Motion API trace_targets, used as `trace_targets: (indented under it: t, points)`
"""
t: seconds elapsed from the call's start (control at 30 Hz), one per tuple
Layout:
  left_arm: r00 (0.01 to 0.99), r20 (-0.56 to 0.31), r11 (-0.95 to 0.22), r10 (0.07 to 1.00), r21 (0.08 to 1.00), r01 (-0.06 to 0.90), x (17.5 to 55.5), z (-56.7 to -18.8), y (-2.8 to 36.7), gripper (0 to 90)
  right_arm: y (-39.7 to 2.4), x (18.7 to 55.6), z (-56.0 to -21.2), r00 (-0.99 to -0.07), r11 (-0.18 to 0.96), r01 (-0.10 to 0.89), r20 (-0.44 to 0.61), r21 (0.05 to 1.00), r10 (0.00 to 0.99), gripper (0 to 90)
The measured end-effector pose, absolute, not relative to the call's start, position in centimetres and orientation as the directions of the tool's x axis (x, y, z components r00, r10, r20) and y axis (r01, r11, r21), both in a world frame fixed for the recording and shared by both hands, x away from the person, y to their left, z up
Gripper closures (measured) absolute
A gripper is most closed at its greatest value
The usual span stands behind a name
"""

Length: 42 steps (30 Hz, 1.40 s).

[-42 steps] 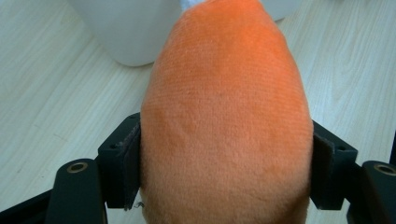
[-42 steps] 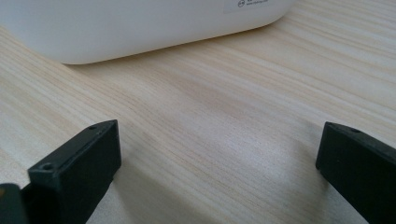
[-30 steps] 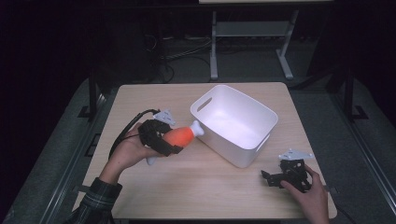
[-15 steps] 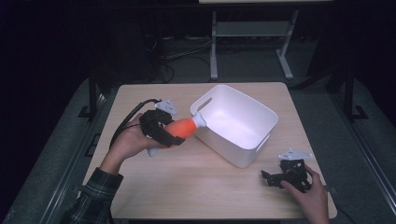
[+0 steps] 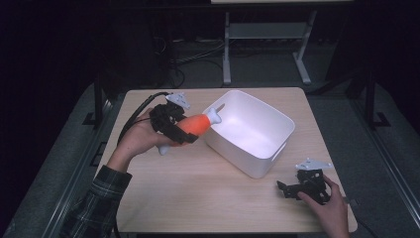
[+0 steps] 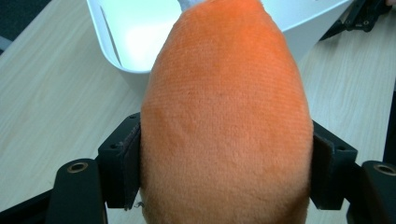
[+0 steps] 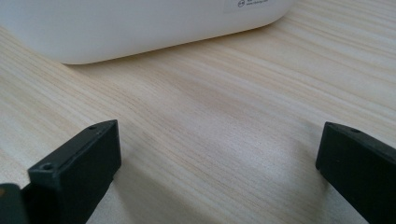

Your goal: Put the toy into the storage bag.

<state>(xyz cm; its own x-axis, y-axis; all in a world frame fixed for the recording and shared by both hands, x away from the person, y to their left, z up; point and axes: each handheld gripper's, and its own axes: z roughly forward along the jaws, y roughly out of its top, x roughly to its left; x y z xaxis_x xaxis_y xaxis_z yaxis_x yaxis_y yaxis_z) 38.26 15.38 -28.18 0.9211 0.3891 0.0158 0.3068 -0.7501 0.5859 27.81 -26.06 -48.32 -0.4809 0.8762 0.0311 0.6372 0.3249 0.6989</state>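
A light wooden table (image 5: 198, 198) takes up the middle of the scene, with dark floor around it and a white metal stand (image 5: 267, 44) beyond its far edge. On the table, right of centre and toward the far side, sits a white plastic bin (image 5: 257, 148), set at an angle with its open top showing a bare white inside; in the right gripper view its lower wall runs across the far part of the wood, and in the left gripper view its near rim and corner lie just past the toy. The left gripper (image 5: 174, 130), held in the person's left hand (image 5: 141, 141) above the left part of the table, is clamped on a plush orange drumstick toy (image 5: 194, 125): in the left gripper view both black pads press into the orange sides of the toy (image 6: 226, 116). The toy points right toward the bin, and its white bone end (image 5: 214, 115) hangs over the bin's left rim. The plaid sleeve (image 5: 99, 203) of that arm comes in at the near left. The right gripper (image 5: 289, 189) rests on the table at the near right corner, well apart from the toy, under the right hand (image 5: 329, 210); its jaws stand wide apart with bare wood between them.
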Motion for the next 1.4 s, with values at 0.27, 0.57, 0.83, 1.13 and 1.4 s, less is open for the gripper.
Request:
trace_targets:
  t: [0.27,0.57,0.83,1.13,1.4]
  points:
    - [0.92,0.012,-0.745,0.391,0.591,0.309,39.5,-27.6,14.7,26.2,-26.1,27.8,-48.3,-0.48,0.324,0.638,0.032,0.699,0.877,0.0]
    - [0.921,0.022,-0.751,0.388,0.587,0.303,40.8,-26.9,13.5,26.3,-26.1,27.8,-48.3,-0.481,0.324,0.637,0.031,0.699,0.876,0.0]
    - [0.923,0.028,-0.755,0.384,0.585,0.296,41.9,-26.7,12.1,26.3,-26.1,27.8,-48.3,-0.481,0.325,0.637,0.031,0.698,0.876,0.0]
    - [0.923,0.047,-0.763,0.381,0.579,0.286,43.3,-26.3,10.5,26.3,-26.0,27.8,-48.3,-0.48,0.324,0.638,0.032,0.699,0.877,0.0]
    - [0.921,0.062,-0.766,0.385,0.578,0.281,44.8,-26.0,9.2,26.3,-26.0,27.8,-48.3,-0.478,0.323,0.638,0.031,0.699,0.878,0.0]
